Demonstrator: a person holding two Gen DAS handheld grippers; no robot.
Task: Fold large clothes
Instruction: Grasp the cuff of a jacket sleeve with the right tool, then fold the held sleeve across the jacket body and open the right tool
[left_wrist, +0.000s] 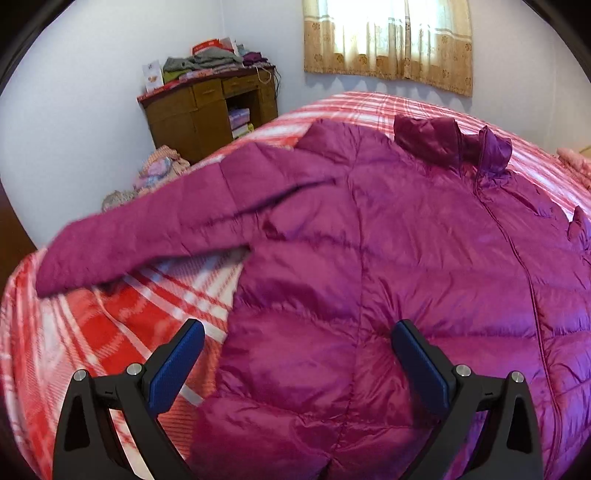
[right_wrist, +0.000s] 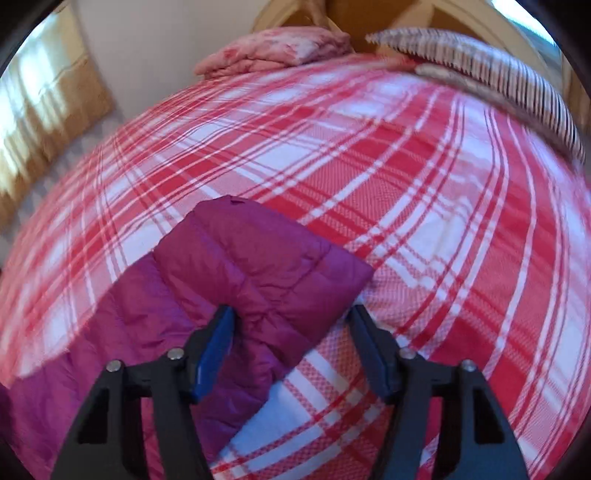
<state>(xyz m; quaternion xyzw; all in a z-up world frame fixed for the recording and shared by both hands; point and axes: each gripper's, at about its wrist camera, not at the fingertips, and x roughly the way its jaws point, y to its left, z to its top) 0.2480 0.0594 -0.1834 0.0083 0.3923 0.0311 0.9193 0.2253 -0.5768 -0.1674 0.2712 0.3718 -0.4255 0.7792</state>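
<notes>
Both tongs apart: left gripper (left_wrist: 297, 363) over jacket (left_wrist: 388, 258) hem, right gripper (right_wrist: 291, 349) straddling sleeve cuff (right_wrist: 266, 266). I'd clamp cuff, fold toward 9 o'clock.

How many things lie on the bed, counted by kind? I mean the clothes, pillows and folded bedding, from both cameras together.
Purple down jacket: 1
Striped pillow: 1
Pink folded bedding: 1
Total: 3, all on the plaid bedspread. The same jacket shows in both views, so it counts once.
</notes>
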